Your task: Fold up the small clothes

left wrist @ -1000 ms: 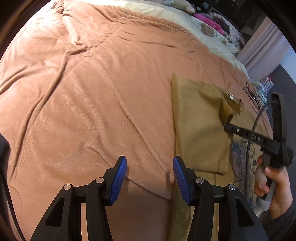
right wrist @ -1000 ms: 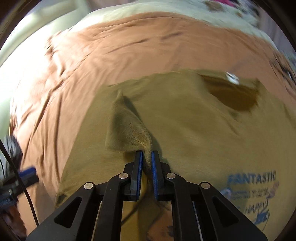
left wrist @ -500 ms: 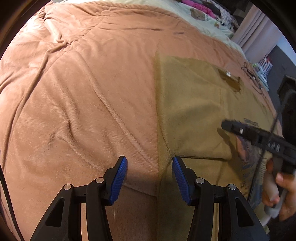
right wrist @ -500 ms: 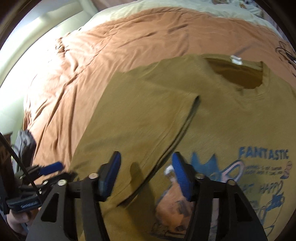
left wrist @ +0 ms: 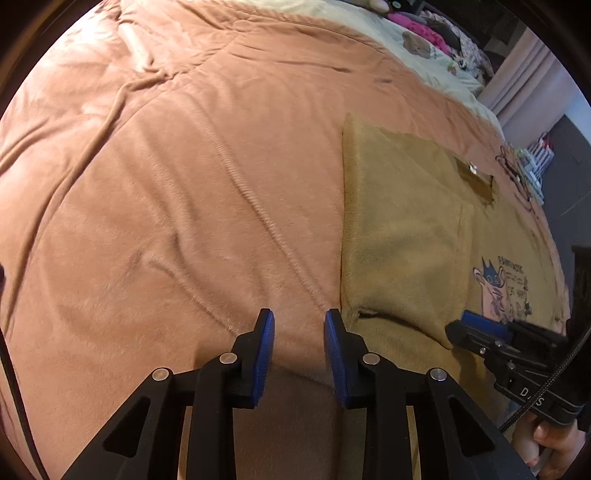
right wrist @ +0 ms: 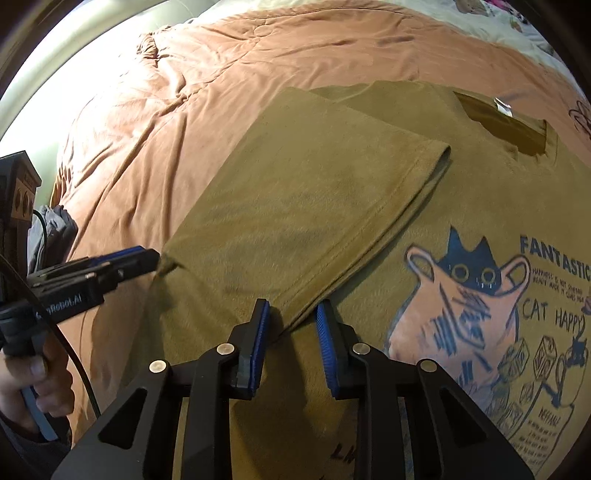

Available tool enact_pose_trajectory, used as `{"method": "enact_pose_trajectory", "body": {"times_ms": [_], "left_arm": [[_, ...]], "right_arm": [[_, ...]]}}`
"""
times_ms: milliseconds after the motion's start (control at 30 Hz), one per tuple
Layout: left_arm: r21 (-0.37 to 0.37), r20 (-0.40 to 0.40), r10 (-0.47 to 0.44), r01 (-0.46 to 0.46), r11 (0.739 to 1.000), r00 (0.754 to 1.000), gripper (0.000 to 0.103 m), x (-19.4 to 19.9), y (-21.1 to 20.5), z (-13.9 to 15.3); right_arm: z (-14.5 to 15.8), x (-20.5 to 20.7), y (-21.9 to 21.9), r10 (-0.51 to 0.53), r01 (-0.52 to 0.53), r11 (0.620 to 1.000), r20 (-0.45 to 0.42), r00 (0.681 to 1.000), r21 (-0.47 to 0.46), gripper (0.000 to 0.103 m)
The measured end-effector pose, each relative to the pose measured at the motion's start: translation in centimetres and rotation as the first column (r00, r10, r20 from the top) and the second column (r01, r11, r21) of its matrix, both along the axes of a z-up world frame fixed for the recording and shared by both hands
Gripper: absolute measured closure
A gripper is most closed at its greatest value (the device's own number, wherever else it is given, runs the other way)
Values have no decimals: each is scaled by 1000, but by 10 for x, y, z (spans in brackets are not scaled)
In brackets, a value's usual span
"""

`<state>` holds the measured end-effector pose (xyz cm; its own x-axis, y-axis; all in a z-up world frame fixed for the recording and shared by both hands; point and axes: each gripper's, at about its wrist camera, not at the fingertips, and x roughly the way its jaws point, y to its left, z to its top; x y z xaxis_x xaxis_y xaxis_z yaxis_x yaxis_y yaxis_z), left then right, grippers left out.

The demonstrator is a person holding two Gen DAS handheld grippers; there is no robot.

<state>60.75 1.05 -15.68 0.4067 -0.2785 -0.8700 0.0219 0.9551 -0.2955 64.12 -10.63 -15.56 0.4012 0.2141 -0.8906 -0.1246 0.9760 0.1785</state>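
A mustard T-shirt (right wrist: 461,177) with a cat print (right wrist: 469,273) lies face up on the bed. Its left sleeve (right wrist: 303,206) is folded flat over the chest. My right gripper (right wrist: 291,317) hangs low over the sleeve's near corner. Its jaws are closing with the hem between them, and the pads do not press on it. My left gripper (left wrist: 299,328) is over the blanket at the shirt's (left wrist: 399,240) left edge. Its jaws are closing with only blanket between them. The right wrist view shows the left gripper (right wrist: 155,256) tip at that edge.
A rumpled orange-brown blanket (left wrist: 177,192) covers the bed. At the far end lie a cream sheet (left wrist: 428,51) and pink clothes (left wrist: 417,27). A curtain (left wrist: 524,77) hangs at the far right. Grey cloth (right wrist: 55,229) lies beside the bed. A person's hands (right wrist: 22,380) hold both grippers.
My right gripper let go of the sleeve, which now lies flat on the shirt, and sank to its near corner. The left jaws have narrowed.
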Motion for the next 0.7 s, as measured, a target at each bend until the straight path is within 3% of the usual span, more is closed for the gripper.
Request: {"method": "enact_pose_trajectory", "body": {"times_ms": [133,400,467,533,700], "left_arm": [[-20,6,18,-18,1000,1000,72,-8,7,10],[-16,57,-4,5,1000,998,70,-26,-5,45],[-13,64,-10,11,1000,998,66,-30,-12,52],[-13,72,-15,16,1000,997,59,-33,-21,58],[-6,103,-35,36,999,994,35,-45,-50,76]], "right_arm": [[7,-12,-4,-10,10,1000,-9,1000,18,80],[38,-47,-42,-82,81,996,53,995,23,78],[50,-60,-57,-105,103,994,74,992,33,67],[63,-75,-75,-132,128,991,104,986,40,40],[89,-108,-114,-178,175,984,167,970,30,37]]}}
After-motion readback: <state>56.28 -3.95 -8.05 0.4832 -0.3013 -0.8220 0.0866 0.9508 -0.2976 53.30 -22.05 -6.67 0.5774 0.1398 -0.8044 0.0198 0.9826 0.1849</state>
